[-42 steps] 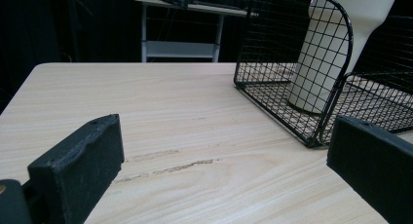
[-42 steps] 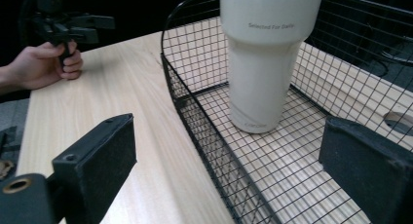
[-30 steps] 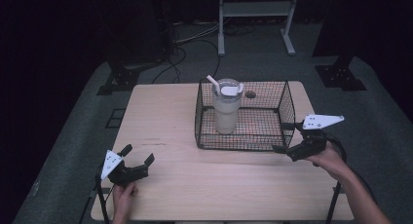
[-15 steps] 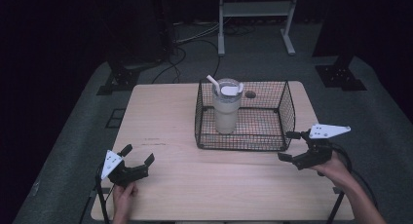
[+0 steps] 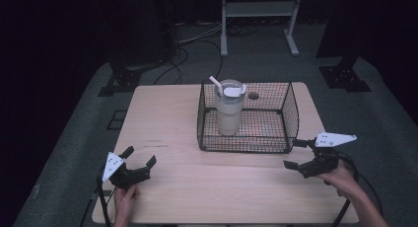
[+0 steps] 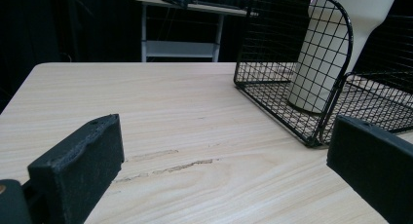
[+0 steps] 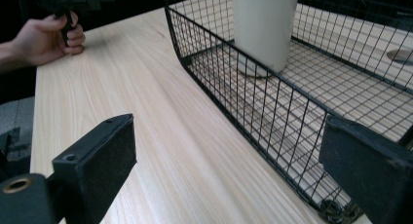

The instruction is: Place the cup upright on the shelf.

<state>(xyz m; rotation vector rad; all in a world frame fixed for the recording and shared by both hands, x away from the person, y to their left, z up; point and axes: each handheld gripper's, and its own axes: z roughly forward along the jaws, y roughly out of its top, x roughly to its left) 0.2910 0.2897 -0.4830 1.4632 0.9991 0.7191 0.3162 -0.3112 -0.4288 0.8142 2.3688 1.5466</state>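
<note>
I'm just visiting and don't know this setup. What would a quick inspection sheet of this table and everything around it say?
Surface: light wooden table, with a small round hole near its far edge.
Job's things: black wire basket holding an upright cream tumbler with lid and straw.
Clutter: nothing seen.
Grippers: left gripper open, near the table's near-left corner; right gripper open, beside the basket's near-right corner. Both empty.
Cables: black cable trailing from the right gripper; more cables on the floor behind.
Surroundings: dark room, grey floor, white stand behind.
</note>
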